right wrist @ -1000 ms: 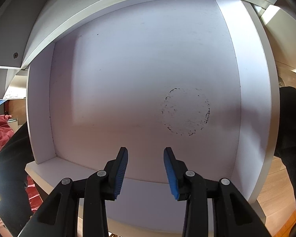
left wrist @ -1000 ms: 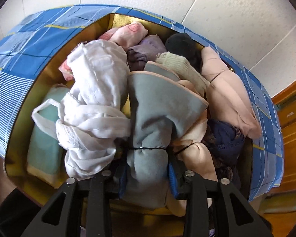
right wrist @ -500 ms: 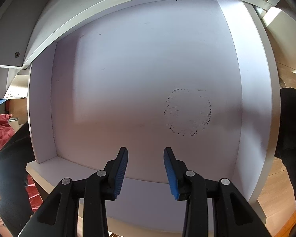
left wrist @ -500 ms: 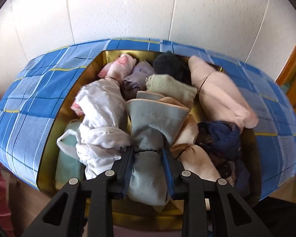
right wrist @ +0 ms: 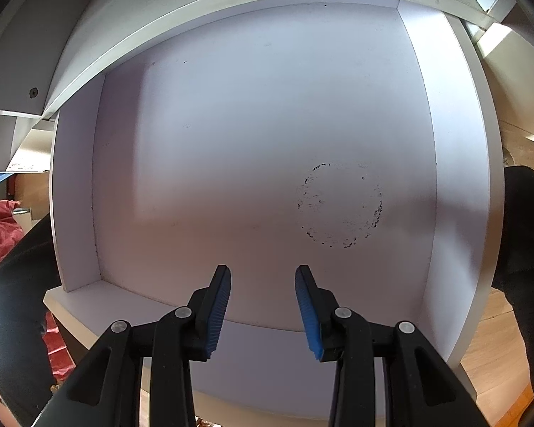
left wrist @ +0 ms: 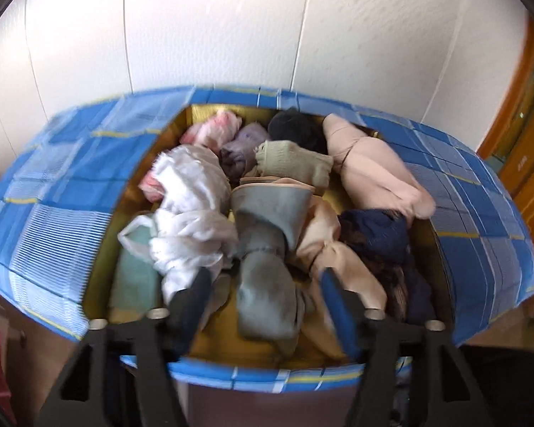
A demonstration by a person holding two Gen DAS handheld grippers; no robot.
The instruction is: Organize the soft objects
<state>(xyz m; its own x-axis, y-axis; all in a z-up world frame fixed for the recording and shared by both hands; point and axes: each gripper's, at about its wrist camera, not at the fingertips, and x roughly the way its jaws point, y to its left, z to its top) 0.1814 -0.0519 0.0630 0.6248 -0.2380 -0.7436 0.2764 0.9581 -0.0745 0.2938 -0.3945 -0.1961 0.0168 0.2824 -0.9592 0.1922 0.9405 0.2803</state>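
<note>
Left wrist: left tool [left wrist: 263, 281] opening around grey bundle [left wrist: 267, 284] in box [left wrist: 71, 192].

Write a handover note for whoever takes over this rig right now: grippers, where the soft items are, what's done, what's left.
Left gripper: jaws opening around the grey roll, which lies in the blue plaid box; pads off it.
Right gripper: jaws apart, holding nothing, over the bare white shelf.
Done: box packed with rolled soft items, grey roll among them.
Left: cannot tell; no loose items in view.
</note>
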